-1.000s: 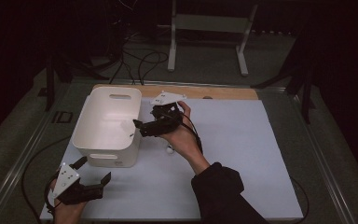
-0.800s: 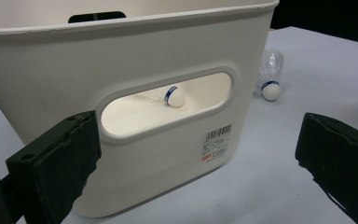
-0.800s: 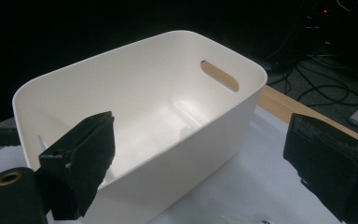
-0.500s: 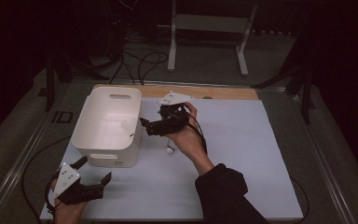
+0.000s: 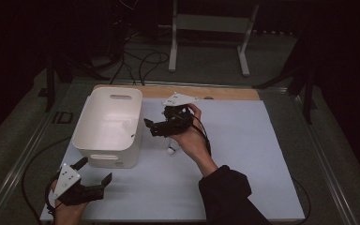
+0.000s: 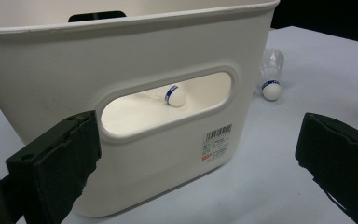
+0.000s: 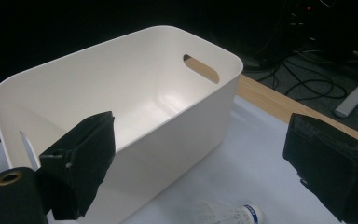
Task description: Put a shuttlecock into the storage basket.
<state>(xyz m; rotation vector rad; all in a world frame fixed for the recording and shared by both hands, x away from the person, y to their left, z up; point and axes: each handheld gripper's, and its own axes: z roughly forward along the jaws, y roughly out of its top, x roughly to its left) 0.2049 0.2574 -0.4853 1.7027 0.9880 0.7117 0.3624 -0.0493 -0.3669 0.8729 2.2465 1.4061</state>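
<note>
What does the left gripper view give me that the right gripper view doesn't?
Left gripper view: a shuttlecock inside the bin, seen through the near handle slot, plus the barcode label below it. Right gripper view: the bin's open top down to its inner floor, and the wooden table edge. Both show the white bin and a shuttlecock lying on the mat beside it.

The high view looks forward and down over the whole table [image 5: 262, 187], from well back. The left gripper view sits low and close, facing the bin's [image 6: 135, 154] near end wall with its handle slot. The right gripper view looks down from higher at the bin [image 7: 177, 121], along its length. All three share the bin [image 5: 108, 126]; a shuttlecock [image 6: 270, 79] on the table appears in each [image 7: 228, 215] [image 5: 170, 150].
</note>
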